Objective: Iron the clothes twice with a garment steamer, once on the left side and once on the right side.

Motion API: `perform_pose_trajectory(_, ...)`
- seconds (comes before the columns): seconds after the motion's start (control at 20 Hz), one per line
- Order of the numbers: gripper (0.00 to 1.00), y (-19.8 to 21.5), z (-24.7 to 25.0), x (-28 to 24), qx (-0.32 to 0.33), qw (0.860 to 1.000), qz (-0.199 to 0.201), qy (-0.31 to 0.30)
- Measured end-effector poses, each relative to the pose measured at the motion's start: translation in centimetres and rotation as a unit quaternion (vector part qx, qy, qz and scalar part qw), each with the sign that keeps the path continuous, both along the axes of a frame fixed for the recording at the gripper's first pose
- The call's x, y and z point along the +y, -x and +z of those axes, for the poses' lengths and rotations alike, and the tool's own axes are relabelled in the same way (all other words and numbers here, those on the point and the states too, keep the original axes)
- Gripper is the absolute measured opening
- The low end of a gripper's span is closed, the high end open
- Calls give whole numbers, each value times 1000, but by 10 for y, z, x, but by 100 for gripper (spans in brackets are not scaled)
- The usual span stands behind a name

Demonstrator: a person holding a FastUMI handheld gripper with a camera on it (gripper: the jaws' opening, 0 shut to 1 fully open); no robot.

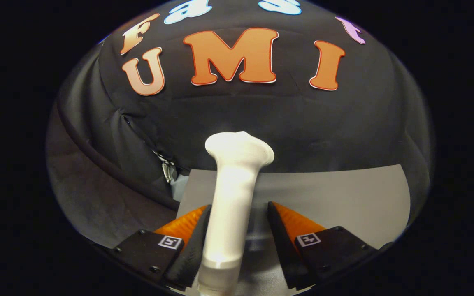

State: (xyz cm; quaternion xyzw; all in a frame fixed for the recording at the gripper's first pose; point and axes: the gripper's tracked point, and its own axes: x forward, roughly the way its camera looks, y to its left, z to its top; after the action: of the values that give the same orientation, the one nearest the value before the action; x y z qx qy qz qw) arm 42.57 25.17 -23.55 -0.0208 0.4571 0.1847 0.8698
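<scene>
A white garment steamer [233, 193] stands between the fingers of my gripper [239, 205]. Its slim handle runs up from between them and its flared head [239, 147] lies just beyond the fingertips, in front of the black cloth wall. The left finger [196, 242] lies against the handle. A narrow gap shows between the handle and the right finger [280, 242]. The jaws stand open a little wider than the handle. The steamer's lower end is hidden beneath the fingers.
A grey tabletop [344, 197] runs ahead and to the right up to the black cloth wall [303, 123]. To the left hangs dark grey fabric [97, 197] with a seam and a small metal zip pull [168, 168].
</scene>
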Motion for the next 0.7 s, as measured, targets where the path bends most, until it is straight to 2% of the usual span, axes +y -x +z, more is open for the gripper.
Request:
perform_pose_trajectory(0.15,59,6,1,3,-9,1000,14,7)
perform_pose_trajectory(0.25,53,11,3,7,-17,1000,21,-5)
perform_pose_trajectory(0.35,46,12,9,2,-34,999,10,-6)
perform_pose_trajectory(0.7,46,18,55,-37,-100,992,-67,-34)
